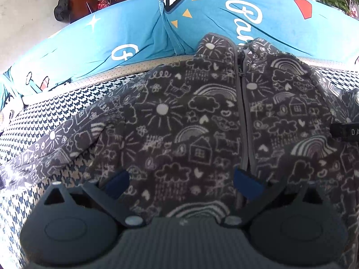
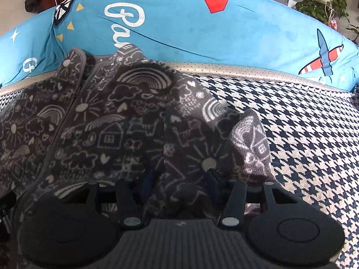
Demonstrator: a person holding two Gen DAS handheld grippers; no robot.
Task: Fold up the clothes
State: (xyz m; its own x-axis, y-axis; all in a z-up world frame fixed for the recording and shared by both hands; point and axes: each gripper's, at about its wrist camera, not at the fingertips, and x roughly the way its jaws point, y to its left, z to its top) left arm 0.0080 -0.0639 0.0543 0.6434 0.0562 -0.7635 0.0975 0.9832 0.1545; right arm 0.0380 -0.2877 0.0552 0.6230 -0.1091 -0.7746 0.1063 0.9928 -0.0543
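Right jaws [image 2: 181, 180] straddle the jacket's [image 2: 107, 116] sleeve fold.

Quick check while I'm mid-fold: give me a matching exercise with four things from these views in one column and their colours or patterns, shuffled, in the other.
Things:
1. fleece jacket
2. quilt behind it
3. sofa cover under it
4. finger pads on the left gripper

Descriptions:
A. black-and-white houndstooth
B. dark grey with white doodles of suns, clouds and houses
C. dark blue
D. bright blue with white lettering

Pairs: 1-B, 2-D, 3-A, 4-C
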